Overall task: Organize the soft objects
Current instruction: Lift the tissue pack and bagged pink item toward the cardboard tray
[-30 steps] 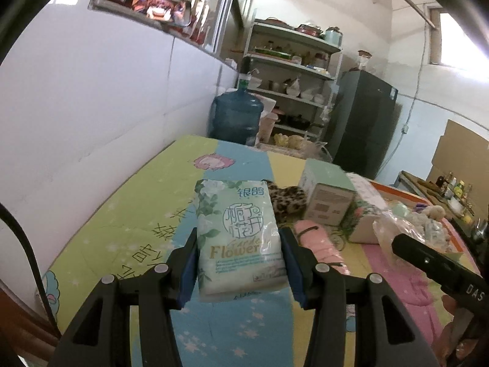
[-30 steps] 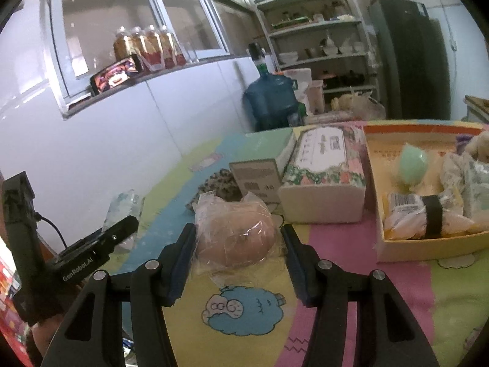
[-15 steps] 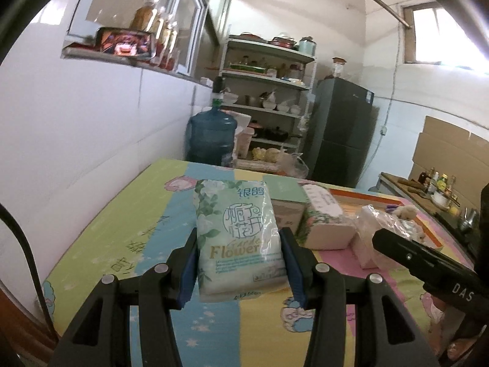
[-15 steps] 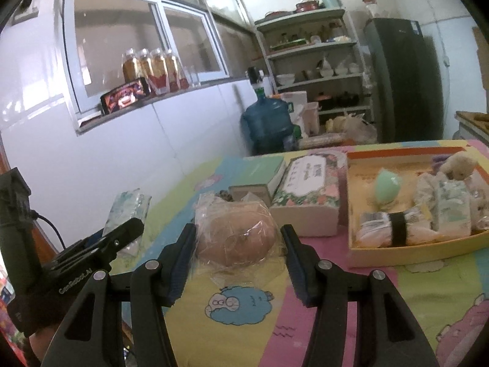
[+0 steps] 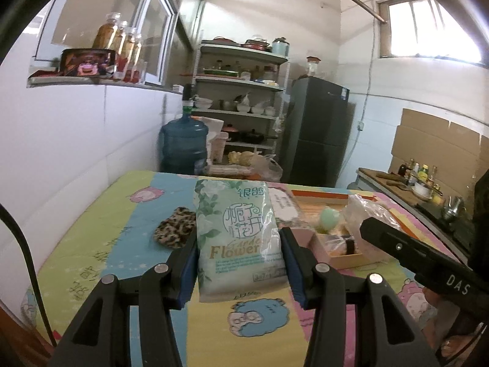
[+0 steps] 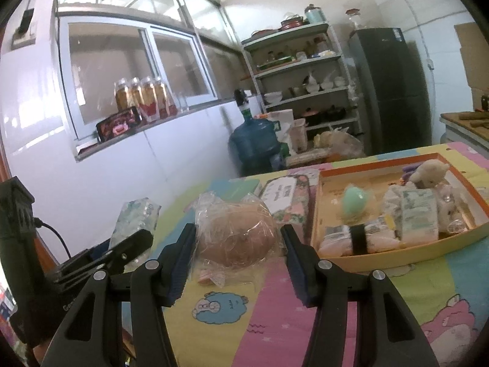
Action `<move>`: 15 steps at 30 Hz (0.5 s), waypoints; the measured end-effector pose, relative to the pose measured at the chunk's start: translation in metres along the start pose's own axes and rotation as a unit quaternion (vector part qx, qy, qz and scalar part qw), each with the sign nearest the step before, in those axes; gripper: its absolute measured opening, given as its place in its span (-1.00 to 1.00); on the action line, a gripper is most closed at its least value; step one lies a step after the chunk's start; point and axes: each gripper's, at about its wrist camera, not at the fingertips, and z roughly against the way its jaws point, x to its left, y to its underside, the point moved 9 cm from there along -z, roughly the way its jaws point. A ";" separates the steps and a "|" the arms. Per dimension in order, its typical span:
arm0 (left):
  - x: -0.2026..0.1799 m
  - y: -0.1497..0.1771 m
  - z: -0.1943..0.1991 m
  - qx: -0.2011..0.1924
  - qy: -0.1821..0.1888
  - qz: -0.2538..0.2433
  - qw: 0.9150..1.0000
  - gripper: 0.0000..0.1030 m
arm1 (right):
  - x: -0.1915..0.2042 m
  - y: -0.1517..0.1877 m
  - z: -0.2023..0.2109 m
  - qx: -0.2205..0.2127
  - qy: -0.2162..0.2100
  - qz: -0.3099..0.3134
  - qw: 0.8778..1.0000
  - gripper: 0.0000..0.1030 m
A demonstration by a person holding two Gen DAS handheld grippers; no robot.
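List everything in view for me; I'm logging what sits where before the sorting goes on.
tissue pack: 1, pale green and white, held in the left gripper
bagged bun: 1, brown in clear plastic, held in the right gripper
tray: 1, orange-yellow, right part of the table
soft items in tray: green egg shape, white plush toy, banded packs
tissue box: 1, floral, left of the tray
leopard pouch: 1, brown spotted, on the table
tablecloth: 1, cartoon pastel
water jug: 1, blue, beyond the table
fridge: 1, dark
shelf rack: 1, white
fingers: black with blue pads, both grippers
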 end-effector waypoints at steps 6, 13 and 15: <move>-0.023 -0.003 -0.004 0.000 0.014 -0.012 1.000 -0.02 | -0.017 -0.004 0.017 -0.014 0.012 -0.008 1.000 0.11; -0.051 -0.003 -0.012 0.001 0.033 -0.026 0.999 -0.02 | -0.044 -0.012 0.035 -0.031 0.031 -0.024 0.999 0.11; -0.058 -0.004 -0.014 0.000 0.037 -0.028 0.999 -0.02 | -0.053 -0.015 0.041 -0.038 0.038 -0.030 0.998 0.11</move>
